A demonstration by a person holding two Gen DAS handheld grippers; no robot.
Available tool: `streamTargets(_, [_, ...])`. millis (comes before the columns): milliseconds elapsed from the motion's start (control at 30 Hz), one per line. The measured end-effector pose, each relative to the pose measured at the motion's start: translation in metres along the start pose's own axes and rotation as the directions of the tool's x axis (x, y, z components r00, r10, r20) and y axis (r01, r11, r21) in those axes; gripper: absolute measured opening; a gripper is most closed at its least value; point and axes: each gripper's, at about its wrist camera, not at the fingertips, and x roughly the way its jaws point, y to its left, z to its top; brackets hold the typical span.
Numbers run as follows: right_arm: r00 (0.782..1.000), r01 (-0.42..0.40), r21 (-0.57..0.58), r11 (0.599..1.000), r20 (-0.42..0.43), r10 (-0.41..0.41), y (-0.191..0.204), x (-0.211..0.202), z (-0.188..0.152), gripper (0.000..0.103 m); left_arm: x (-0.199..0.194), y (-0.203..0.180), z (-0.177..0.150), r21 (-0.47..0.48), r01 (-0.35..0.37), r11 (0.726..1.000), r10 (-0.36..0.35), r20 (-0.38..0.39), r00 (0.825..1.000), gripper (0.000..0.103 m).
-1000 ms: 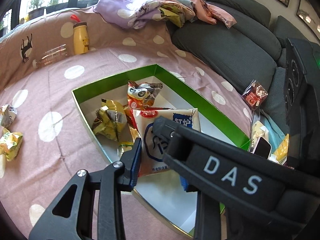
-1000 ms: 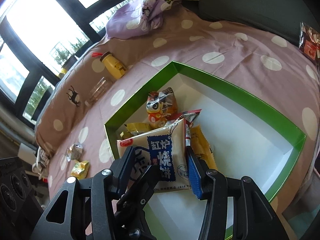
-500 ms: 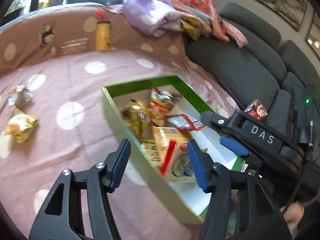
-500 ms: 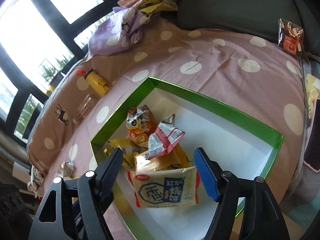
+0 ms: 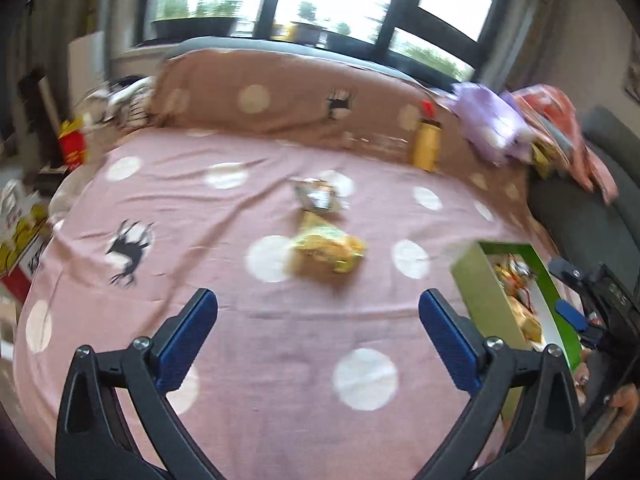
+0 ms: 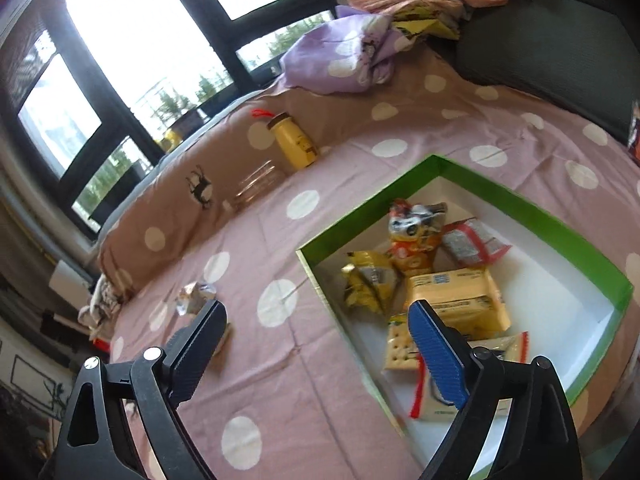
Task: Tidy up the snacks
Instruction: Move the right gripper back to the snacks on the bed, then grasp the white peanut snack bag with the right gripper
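Note:
My left gripper (image 5: 316,308) hangs over the pink dotted cloth, jaws wide and still opening, nothing between them. Just beyond it lie a yellow snack packet (image 5: 326,246) and a silver packet (image 5: 318,196). The green box (image 5: 476,276) sits at the right edge of that view. My right gripper (image 6: 318,316) hovers at the green box's (image 6: 372,200) near corner, jaws opening and empty. Inside lie several snacks: a yellow cracker bag (image 6: 456,300), an orange cartoon packet (image 6: 412,240) and a white bag (image 6: 508,348) partly behind my right finger. The silver packet (image 6: 194,296) lies left of it.
A yellow bottle (image 6: 294,142) stands and a clear bottle (image 6: 256,184) lies at the cloth's far edge. Heaped clothes (image 6: 344,52) rest against a grey sofa (image 6: 560,40). A red carton (image 5: 74,146) stands at the far left, below the windows.
The right gripper let go of the white bag, which now lies in the box, and drew back. The left gripper opened from shut and swung left, away from the box, over the loose packets.

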Motion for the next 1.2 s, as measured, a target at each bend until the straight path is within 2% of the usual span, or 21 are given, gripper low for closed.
streamTargets(100, [0.993,-0.095,-0.025,0.995,-0.078,0.092,0.029,0.019,-0.005,0.093,0.01,0.035,-0.002,-0.1,-0.055,0.993,0.054,-0.016,0.998,0.102])
streamTargets(233, [0.976,-0.117,-0.085,0.99,-0.197,0.098,0.081,0.065,-0.003,0.093,0.024,0.065,-0.006,-0.21,-0.102,0.972,0.094,-0.048,0.994,0.101])
streamTargets(300, [0.964,-0.125,-0.158,0.98,-0.253,0.082,0.109,0.092,0.001,0.093,0.029,0.069,-0.004,-0.205,-0.136,0.969,0.125,-0.063,0.99,0.101])
streamTargets(433, [0.95,-0.088,-0.351,0.932,-0.311,-0.028,0.167,0.162,0.004,0.093,0.032,0.08,-0.003,-0.161,-0.197,0.967,0.187,-0.076,0.979,0.101])
streamTargets(567, [0.932,-0.074,-0.473,0.878,-0.347,-0.108,0.201,0.228,-0.005,0.093,0.034,0.097,-0.002,-0.205,-0.205,0.957,0.189,-0.092,0.978,0.101])
streamTargets(633, [0.916,-0.045,-0.528,0.848,-0.36,-0.176,0.21,0.257,-0.01,0.093,0.033,0.102,-0.003,-0.244,-0.18,0.953,0.16,-0.098,0.982,0.101])
streamTargets(700, [0.909,-0.015,-0.537,0.843,-0.358,-0.212,0.211,0.276,-0.009,0.093,0.033,0.103,-0.001,-0.26,-0.155,0.953,0.132,-0.103,0.986,0.101])
streamTargets(767, [0.902,-0.009,-0.526,0.85,-0.37,-0.22,0.207,0.291,-0.005,0.093,0.033,0.102,0.001,-0.259,-0.147,0.955,0.125,-0.099,0.987,0.101])
streamTargets(867, [0.882,-0.044,-0.506,0.861,-0.424,-0.204,0.2,0.309,-0.003,0.092,0.036,0.099,0.002,-0.244,-0.152,0.958,0.129,-0.105,0.986,0.101])
streamTargets(900, [0.877,-0.061,-0.498,0.865,-0.441,-0.192,0.196,0.313,-0.004,0.089,0.037,0.099,0.002,-0.241,-0.151,0.959,0.128,-0.11,0.986,0.101])
streamTargets(933, [0.87,-0.074,-0.489,0.869,-0.458,-0.183,0.194,0.316,-0.006,0.079,0.039,0.099,0.002,-0.24,-0.15,0.959,0.125,-0.115,0.985,0.101])
streamTargets(967, [0.863,-0.074,-0.48,0.874,-0.47,-0.186,0.19,0.32,-0.008,0.073,0.04,0.1,0.002,-0.239,-0.15,0.959,0.124,-0.12,0.985,0.101])
streamTargets(1000, [0.862,-0.073,-0.466,0.882,-0.474,-0.179,0.186,0.321,-0.009,0.072,0.042,0.099,0.002,-0.236,-0.149,0.96,0.122,-0.125,0.985,0.101])
streamTargets(1033, [0.871,-0.08,-0.461,0.884,-0.464,-0.163,0.184,0.319,-0.007,0.069,0.043,0.099,0.002,-0.233,-0.149,0.961,0.121,-0.128,0.984,0.101])
streamTargets(1067, [0.877,-0.095,-0.46,0.883,-0.458,-0.144,0.185,0.316,-0.007,0.061,0.043,0.099,0.001,-0.231,-0.151,0.961,0.123,-0.13,0.984,0.101])
streamTargets(1200, [0.879,-0.108,-0.435,0.894,-0.462,-0.119,0.183,0.297,-0.003,0.053,0.044,0.097,0.001,-0.228,-0.151,0.962,0.123,-0.133,0.984,0.101])
